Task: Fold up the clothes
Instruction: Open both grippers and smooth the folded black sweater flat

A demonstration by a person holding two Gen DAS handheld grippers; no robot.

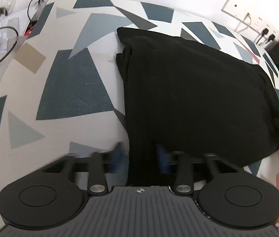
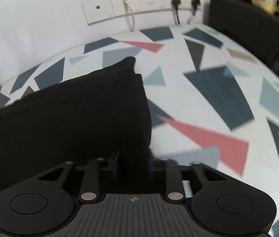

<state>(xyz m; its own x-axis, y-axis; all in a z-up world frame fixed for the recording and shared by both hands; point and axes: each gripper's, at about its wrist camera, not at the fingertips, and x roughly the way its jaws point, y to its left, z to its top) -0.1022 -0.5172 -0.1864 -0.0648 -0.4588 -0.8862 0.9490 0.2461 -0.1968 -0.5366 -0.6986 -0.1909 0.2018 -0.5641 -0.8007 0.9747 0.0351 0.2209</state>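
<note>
No readable writing is seen on anything in view. Nearest each camera, the near edge of a black garment (image 1: 188,90) is clamped between the blue-tipped fingers of the left gripper (image 1: 141,156) and of the right gripper (image 2: 133,164), both pointed forward and low over the tablecloth (image 1: 76,90). The garment is plain, thick and folded into layers, its stacked edges showing along one side, and it is spread over the triangle-patterned cloth toward the white wall with sockets (image 2: 139,2).
</note>
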